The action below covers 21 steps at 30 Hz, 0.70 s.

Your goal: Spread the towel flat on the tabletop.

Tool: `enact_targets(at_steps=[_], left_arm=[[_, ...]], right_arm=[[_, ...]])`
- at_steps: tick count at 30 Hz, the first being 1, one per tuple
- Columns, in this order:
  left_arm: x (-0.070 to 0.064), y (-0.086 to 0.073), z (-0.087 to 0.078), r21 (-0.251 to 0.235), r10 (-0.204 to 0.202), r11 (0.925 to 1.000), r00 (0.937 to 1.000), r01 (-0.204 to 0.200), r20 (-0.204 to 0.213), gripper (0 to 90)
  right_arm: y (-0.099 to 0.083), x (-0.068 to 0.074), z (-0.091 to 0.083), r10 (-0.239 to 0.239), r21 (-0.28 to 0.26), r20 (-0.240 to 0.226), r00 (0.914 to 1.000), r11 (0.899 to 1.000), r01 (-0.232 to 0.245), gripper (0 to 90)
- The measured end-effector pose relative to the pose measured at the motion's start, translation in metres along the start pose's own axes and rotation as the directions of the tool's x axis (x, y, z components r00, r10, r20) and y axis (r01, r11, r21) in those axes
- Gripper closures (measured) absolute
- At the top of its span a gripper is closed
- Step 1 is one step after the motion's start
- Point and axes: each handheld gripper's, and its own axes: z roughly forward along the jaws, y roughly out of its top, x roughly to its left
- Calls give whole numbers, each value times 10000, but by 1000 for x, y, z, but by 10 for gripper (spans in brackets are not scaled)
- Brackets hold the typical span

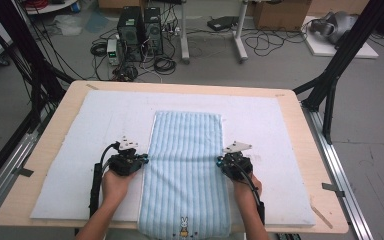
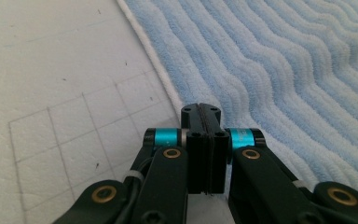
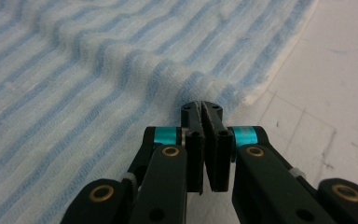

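Now both claws are pressed shut at the towel's [image 1: 186, 170] 2 long edges: the left gripper [image 2: 200, 108] meets its white hem, the right gripper [image 3: 202, 105] pinches a raised fold. Ribbed, fluffy blue-and-white terry, the towel lies lengthwise on a white foam mat [image 1: 80, 150] over the wooden table [image 1: 35, 170].

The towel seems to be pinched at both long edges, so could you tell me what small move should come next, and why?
Probably lift both edges together and carry them toward the far end to fold. The left tool and right tool each appear shut on a side edge of the towel, which lies flat on the white mat.
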Motion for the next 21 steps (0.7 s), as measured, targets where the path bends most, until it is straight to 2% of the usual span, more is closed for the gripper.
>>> enact_targets(at_steps=[1, 2, 3, 4, 6, 8, 10, 13, 14, 15, 17, 19, 21], left_arm=[[-1, 0, 0, -19, 124, 9999, 9999, -124, 75, 867], [-1, 0, -1, 55, 135, 9999, 9999, -135, 34, 767], [0, 0, -2, 109, -28, 9999, 9999, 27, 131, 644], [0, -2, -6, -183, -334, 9993, 9988, 340, 349, 590], [1, -5, -13, -710, -692, 9947, 9950, 744, 723, 546], [2, -10, -19, -823, -762, 9929, 9900, 863, 1185, 514], [2, -17, -23, -730, -830, 9928, 9850, 949, 1515, 520], [0, -24, -25, -364, -684, 9965, 9824, 758, 1736, 551], [-2, -26, -24, -239, -626, 9974, 9813, 681, 1819, 559], [-4, -27, -24, -158, -531, 9983, 9818, 569, 1824, 569], [-8, -29, -25, -280, -156, 9994, 9869, 203, 1608, 600], [-10, -32, -26, -312, 17, 9995, 9895, 28, 1449, 681], [-11, -35, -28, -392, 247, 9990, 9910, -197, 1316, 830]], right_arm=[[1, 2, 1, -6, 26, 122, 9999, 10000, 5, 873], [1, 3, 1, -110, 36, 255, 9996, 9999, 109, 853], [1, 4, 0, -120, 36, 386, 9992, 9999, 118, 808], [0, 4, -2, -52, -15, 506, 9987, 10000, 53, 769], [-4, 0, -8, 225, -348, 395, 9990, 9992, -212, 712], [-9, -3, -17, 563, -824, -153, 9983, 9949, -574, 646], [-14, 0, -26, 488, -1013, -589, 9971, 9934, -546, 611], [-22, 10, -35, 93, -995, -810, 9967, 9949, -173, 576], [-25, 14, -38, -78, -958, -686, 9976, 9954, 12, 564], [-29, 17, -42, -112, -886, -652, 9978, 9961, 54, 559], [-34, 20, -46, 3, -965, -726, 9974, 9953, -73, 550], [-38, 23, -49, 16, -892, -787, 9969, 9960, -86, 581], [-42, 24, -49, -86, -719, -797, 9968, 9974, 28, 658]])
